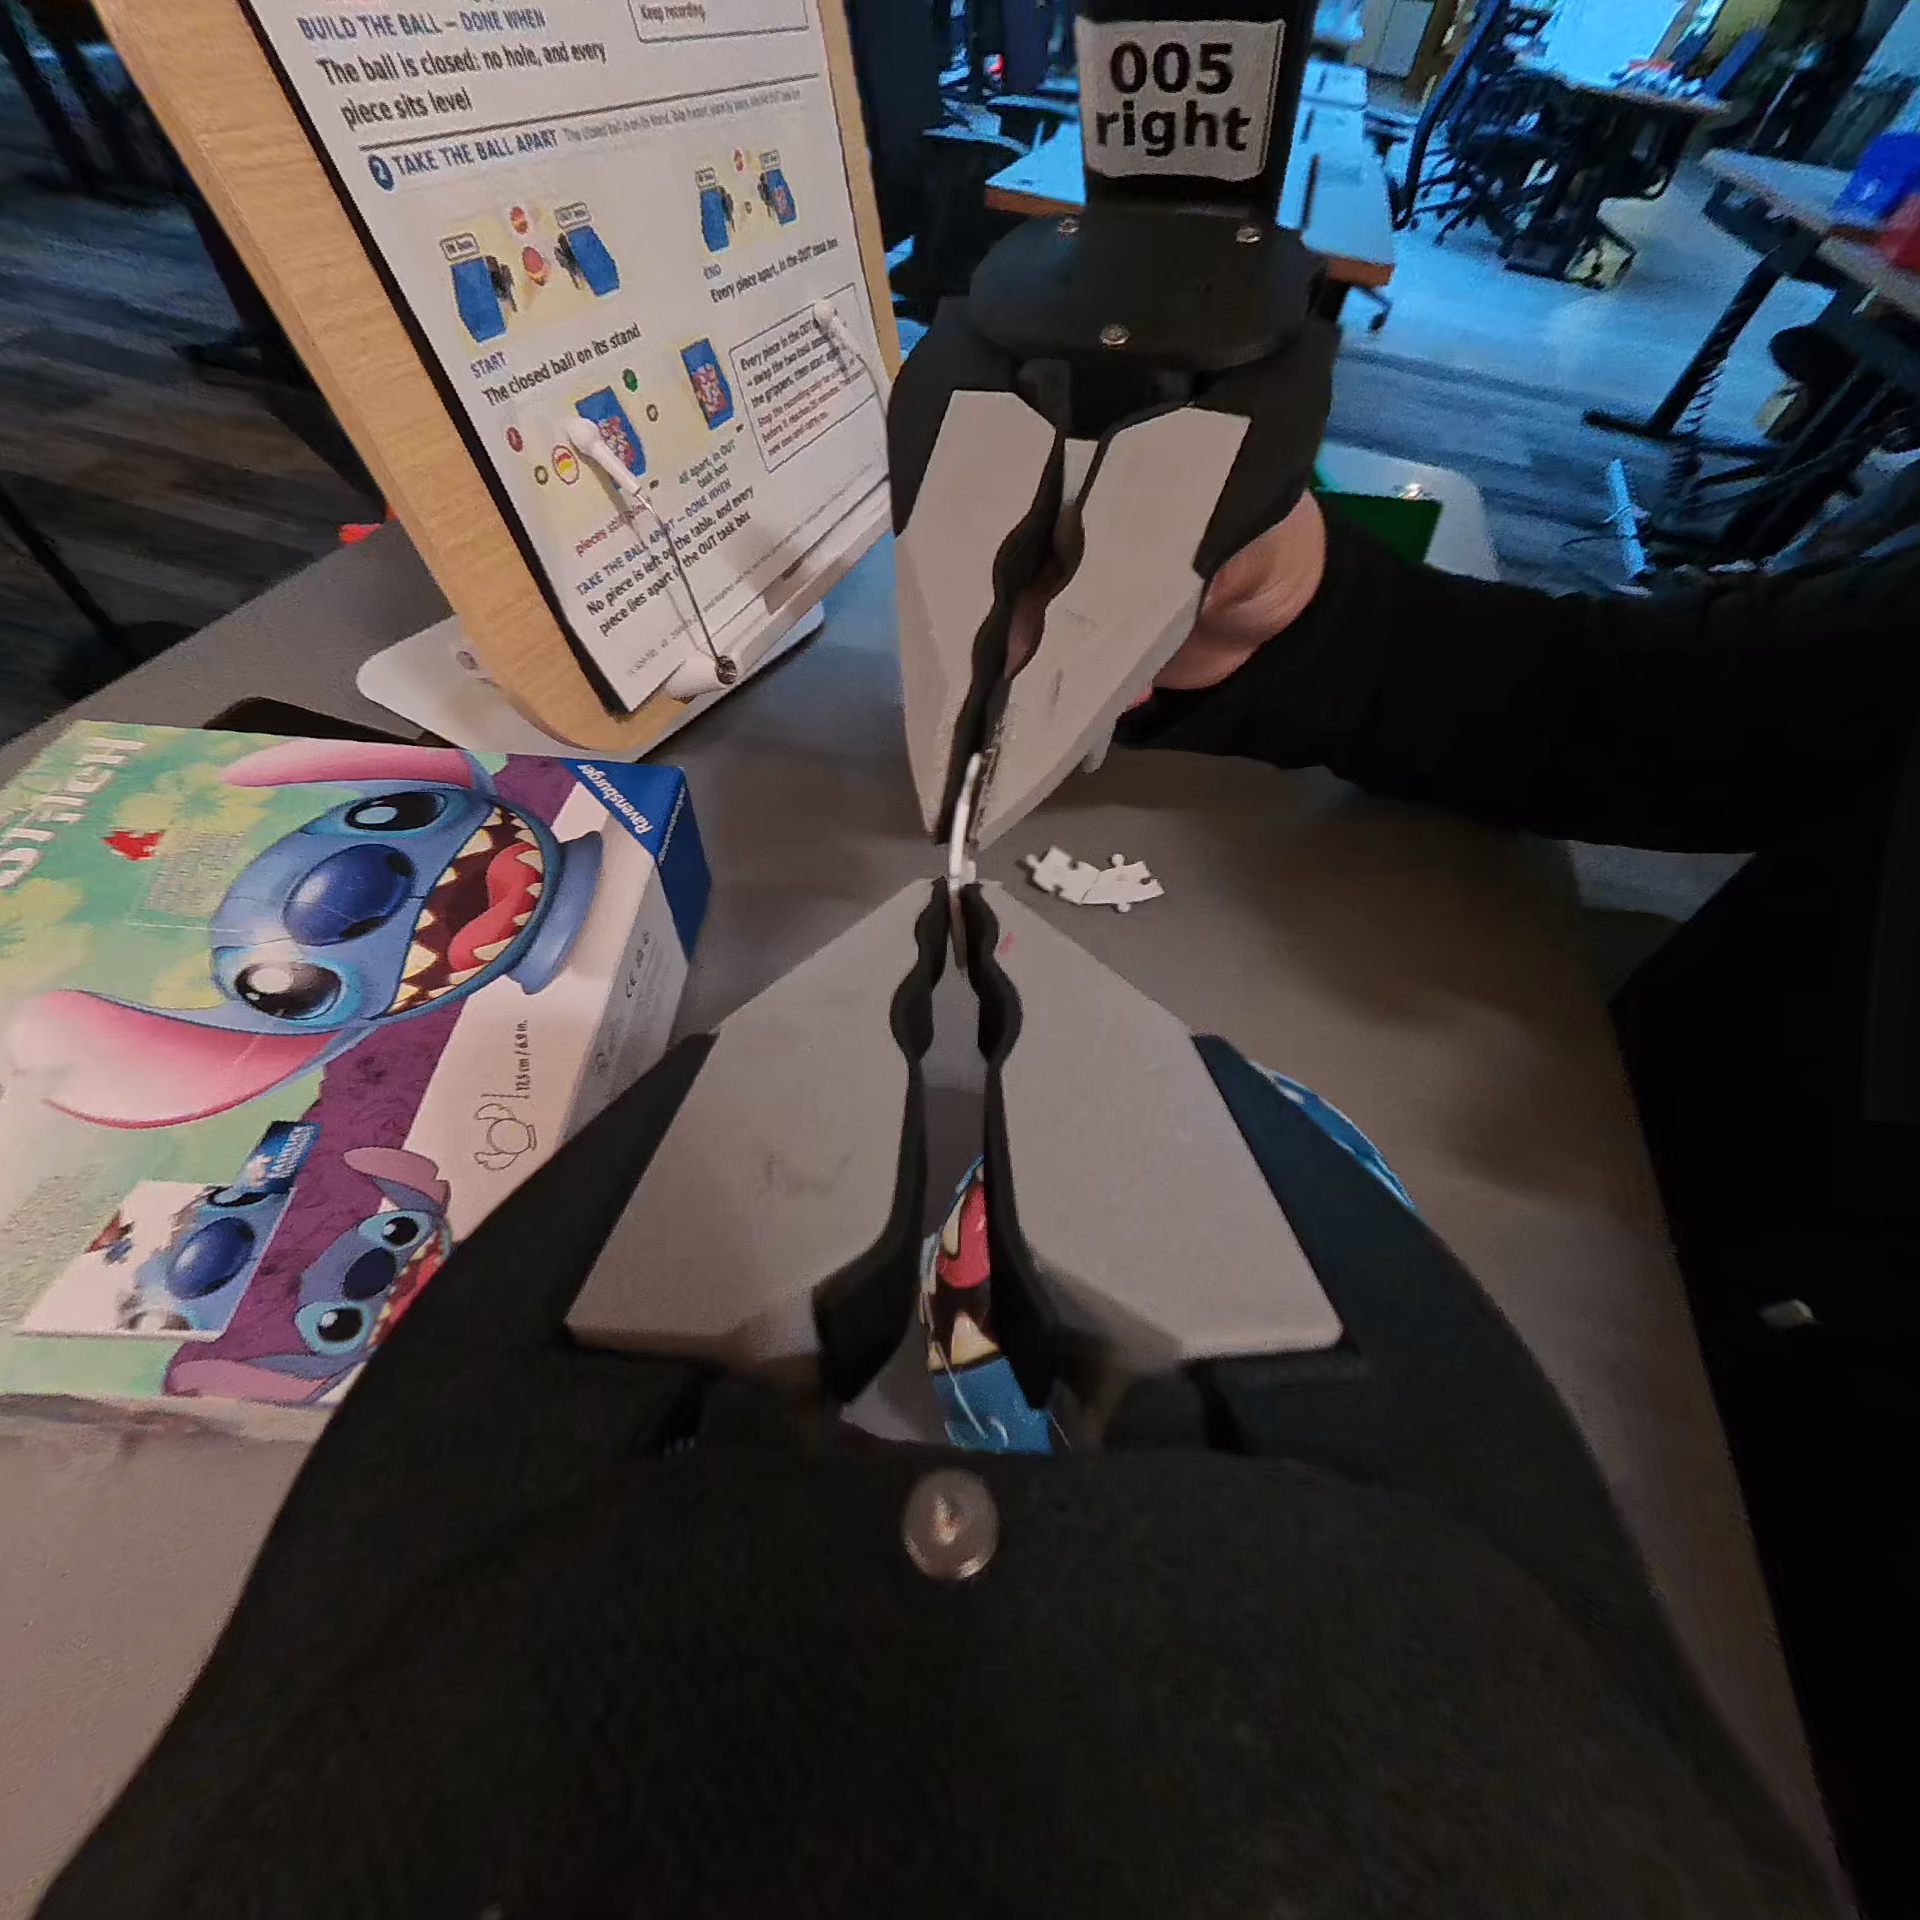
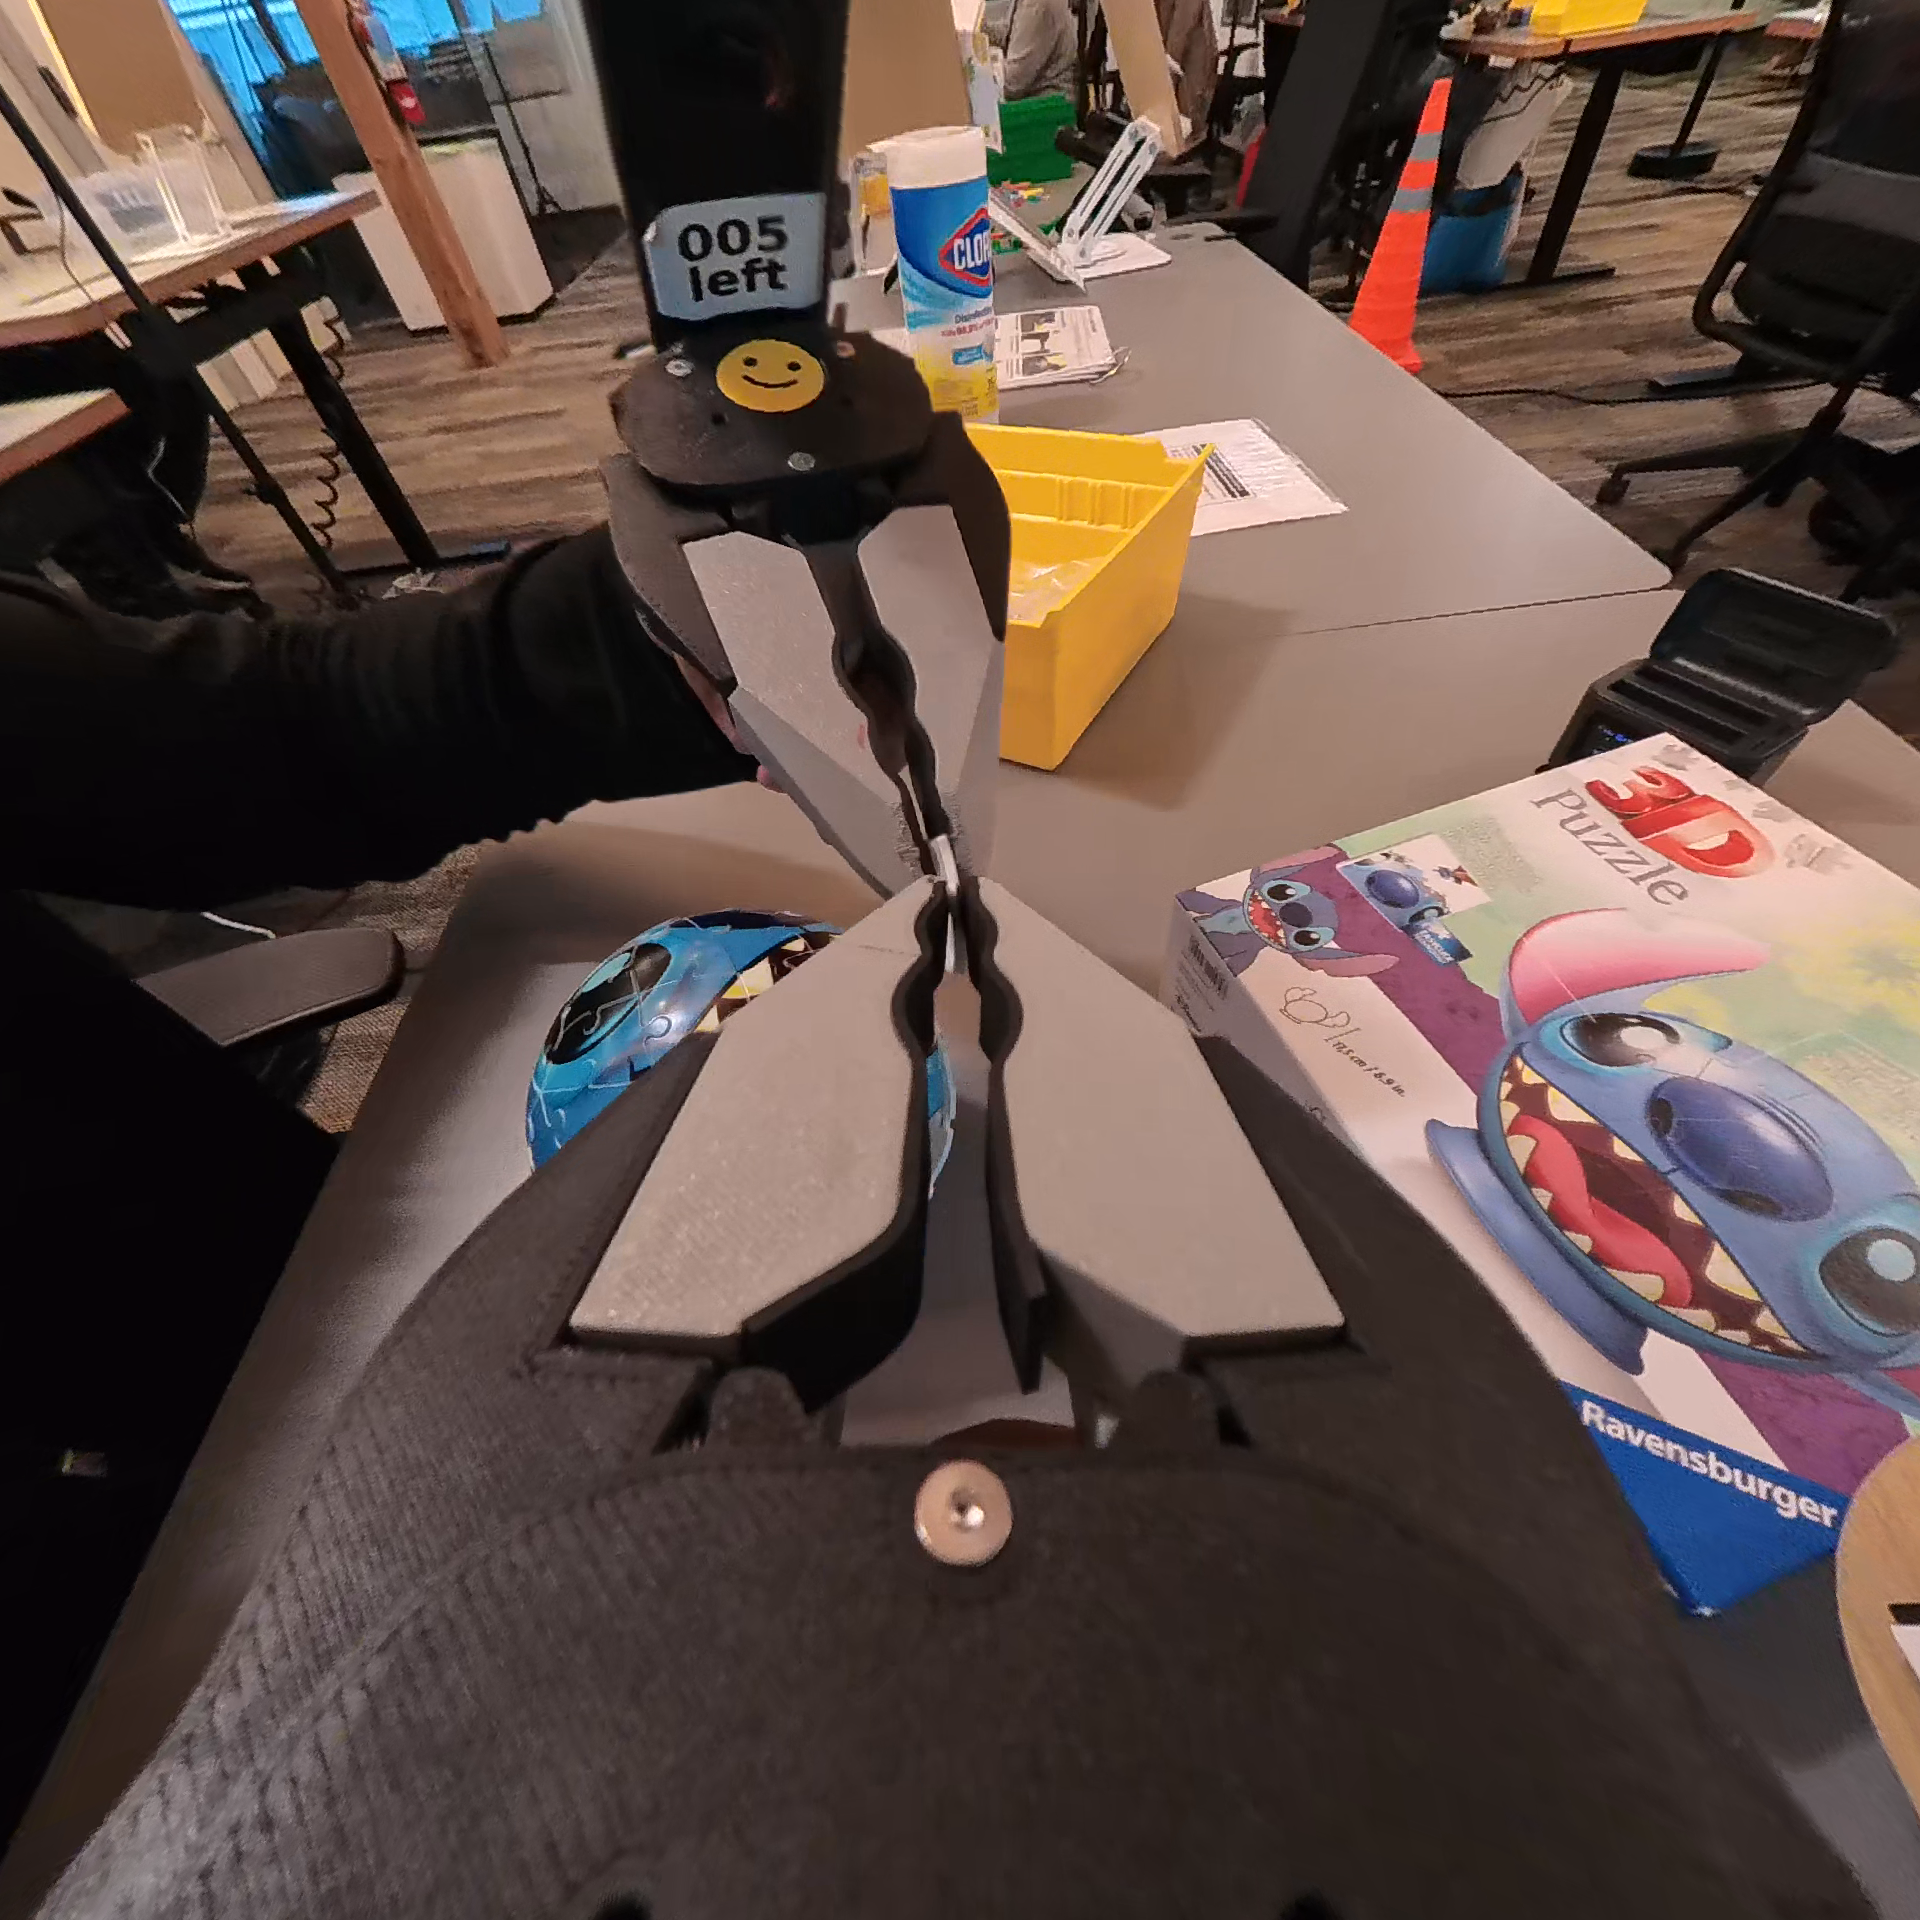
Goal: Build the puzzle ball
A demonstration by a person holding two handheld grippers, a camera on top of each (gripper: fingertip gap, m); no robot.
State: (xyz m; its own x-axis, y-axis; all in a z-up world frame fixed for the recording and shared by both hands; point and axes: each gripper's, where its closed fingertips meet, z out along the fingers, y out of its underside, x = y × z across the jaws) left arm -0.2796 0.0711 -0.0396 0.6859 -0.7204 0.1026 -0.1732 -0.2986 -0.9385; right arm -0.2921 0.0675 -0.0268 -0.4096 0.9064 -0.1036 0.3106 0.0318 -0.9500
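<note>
My left gripper point(image 1: 956, 896) and my right gripper point(image 2: 951, 902) meet tip to tip above the grey table point(image 1: 1351, 1039). A thin white-edged puzzle piece point(image 1: 968, 810) is pinched between them, and both sets of jaws are shut on it; it also shows in the right wrist view point(image 2: 947, 864). The partly built blue puzzle ball point(image 2: 623, 1018) sits on the table below the grippers, mostly hidden behind my right fingers; a strip of it shows under my left gripper point(image 1: 966, 1278). Two joined loose pieces point(image 1: 1093, 879) lie white side up just beyond the tips.
The puzzle box point(image 1: 312, 1039) lies flat beside the ball and also shows in the right wrist view point(image 2: 1558, 1039). An instruction board point(image 1: 582, 312) stands behind it. A yellow bin point(image 2: 1091, 582), a wipes canister point(image 2: 940, 260) and a black device point(image 2: 1735, 675) stand farther off. My left and right fingertips are right by each other.
</note>
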